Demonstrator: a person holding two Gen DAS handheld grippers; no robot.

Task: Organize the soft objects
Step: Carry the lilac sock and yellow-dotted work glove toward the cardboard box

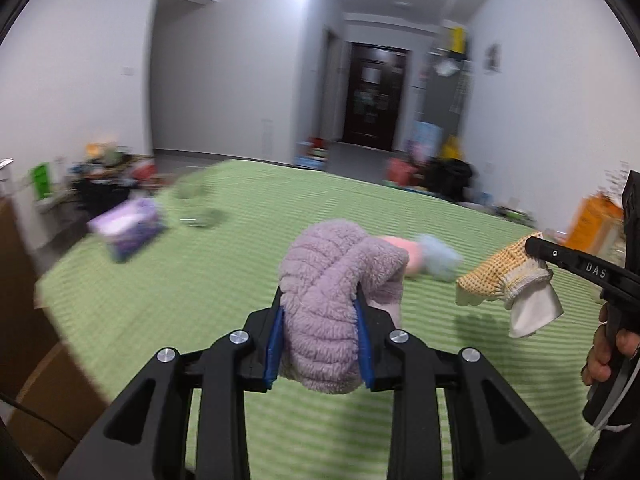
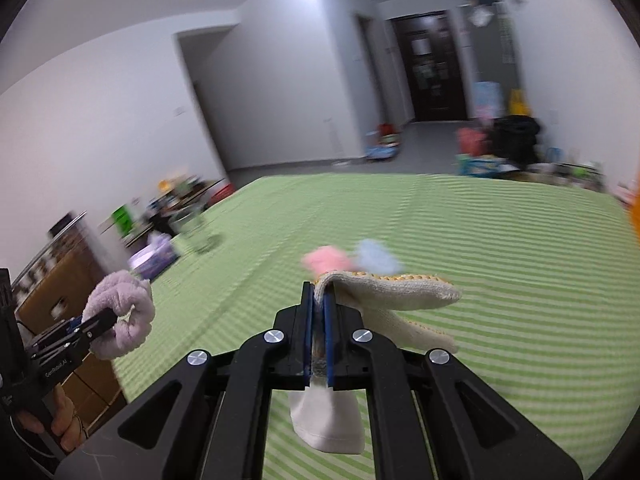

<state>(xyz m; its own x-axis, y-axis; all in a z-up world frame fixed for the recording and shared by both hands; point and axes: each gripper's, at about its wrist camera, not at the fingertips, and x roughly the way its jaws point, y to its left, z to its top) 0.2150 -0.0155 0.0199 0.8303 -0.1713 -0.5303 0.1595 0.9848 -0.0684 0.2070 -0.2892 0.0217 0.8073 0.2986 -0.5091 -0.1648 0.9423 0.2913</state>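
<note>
Fingers (image 1: 362,320) clamp lilac fleece (image 1: 332,292), pink-blue bundle (image 1: 424,258) blurred

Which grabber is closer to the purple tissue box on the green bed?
Left. The left gripper, clamped on the fluffy purple sock, sits on the purple tissue box's side. The right gripper, pinching the knitted glove, is farther across the bed.

A lived-in home: a bed (image 1: 280,208) under a green striped cover fills the room, with white walls, a dark wooden door (image 1: 374,96) at twelve o'clock down a hallway, and toys and clutter (image 1: 316,154) strewn on the grey floor.
</note>
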